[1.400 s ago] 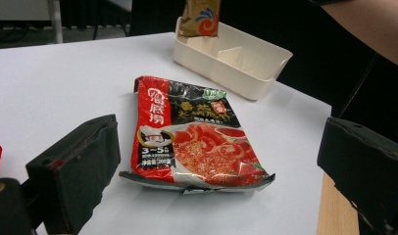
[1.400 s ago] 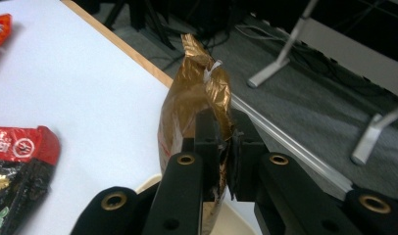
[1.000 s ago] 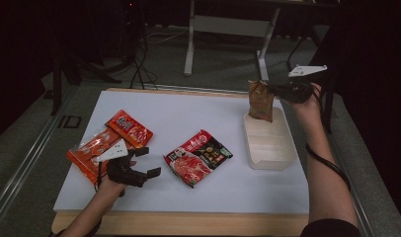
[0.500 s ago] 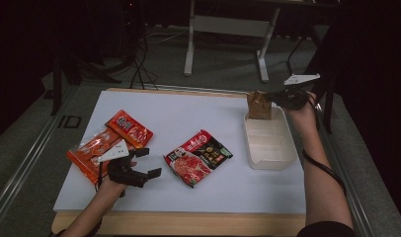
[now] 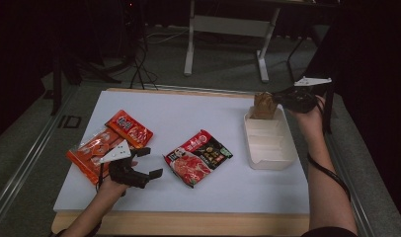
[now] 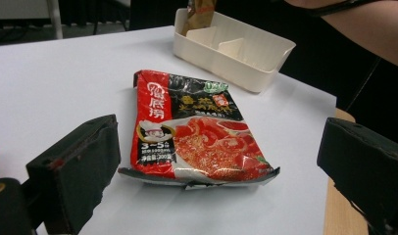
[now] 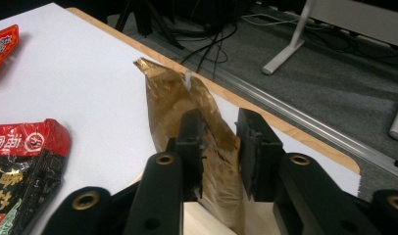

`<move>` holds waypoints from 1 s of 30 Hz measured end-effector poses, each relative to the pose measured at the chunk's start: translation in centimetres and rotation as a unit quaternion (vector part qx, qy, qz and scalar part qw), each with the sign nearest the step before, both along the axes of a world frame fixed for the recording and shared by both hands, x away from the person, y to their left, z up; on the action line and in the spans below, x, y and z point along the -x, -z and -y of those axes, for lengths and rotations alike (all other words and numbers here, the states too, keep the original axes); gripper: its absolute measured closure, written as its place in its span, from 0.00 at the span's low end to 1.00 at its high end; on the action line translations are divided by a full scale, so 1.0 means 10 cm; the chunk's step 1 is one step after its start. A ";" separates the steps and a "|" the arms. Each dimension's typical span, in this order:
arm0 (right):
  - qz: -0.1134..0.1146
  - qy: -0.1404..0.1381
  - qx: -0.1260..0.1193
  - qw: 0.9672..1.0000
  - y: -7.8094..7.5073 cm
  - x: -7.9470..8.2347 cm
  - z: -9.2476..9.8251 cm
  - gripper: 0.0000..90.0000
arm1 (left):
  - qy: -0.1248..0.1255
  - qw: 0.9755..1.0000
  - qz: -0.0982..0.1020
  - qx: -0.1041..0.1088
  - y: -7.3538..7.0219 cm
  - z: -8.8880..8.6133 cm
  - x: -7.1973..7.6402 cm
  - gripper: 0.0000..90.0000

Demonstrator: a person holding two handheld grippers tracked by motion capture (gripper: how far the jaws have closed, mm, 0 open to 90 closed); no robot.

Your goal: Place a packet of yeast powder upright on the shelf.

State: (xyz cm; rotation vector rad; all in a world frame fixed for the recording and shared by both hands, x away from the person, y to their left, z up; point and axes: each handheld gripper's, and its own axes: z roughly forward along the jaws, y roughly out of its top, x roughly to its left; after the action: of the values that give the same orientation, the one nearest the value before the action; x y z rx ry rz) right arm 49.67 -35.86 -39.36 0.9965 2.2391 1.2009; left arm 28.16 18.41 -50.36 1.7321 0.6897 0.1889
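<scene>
A gold-brown packet [image 5: 263, 105] stands upright in the far end of the white divided tray [image 5: 270, 159]. My right gripper [image 5: 279, 99] is at its top from the right. In the right gripper view the gold-brown packet [image 7: 187, 103] is between the jaws of my right gripper [image 7: 219, 117], which have just been opening; the right pad stands clear of it. My left gripper [image 5: 150, 162] rests open at the table's front left, pointing at a red-and-black packet [image 5: 198, 157]. The left gripper view has that red-and-black packet [image 6: 197, 132] lying flat beyond the wide-apart jaws of my left gripper [image 6: 221, 147].
Two orange-red packets [image 5: 129, 128] [image 5: 92, 153] lie at the left of the white table, by the left hand. The tray [image 6: 256, 81] has dividers and its near compartments hold nothing. Beyond the table's far edge are a grey floor, cables and desk legs.
The right hand has come down with the gold-brown packet, which now stands in the tray's far end. Its jaws have loosened. The left gripper has stayed put.
</scene>
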 end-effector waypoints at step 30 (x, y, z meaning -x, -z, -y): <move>0.071 0.009 -0.075 0.995 -0.39 1.05 -0.33 0.15 | 0.001 0.999 -0.040 -0.035 -0.08 0.04 0.03 0.03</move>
State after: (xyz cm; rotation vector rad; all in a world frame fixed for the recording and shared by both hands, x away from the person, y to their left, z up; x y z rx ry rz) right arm 39.13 -32.54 -35.46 0.9537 2.0513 1.4039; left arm 27.90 18.05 -49.52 1.8151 0.7479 0.1457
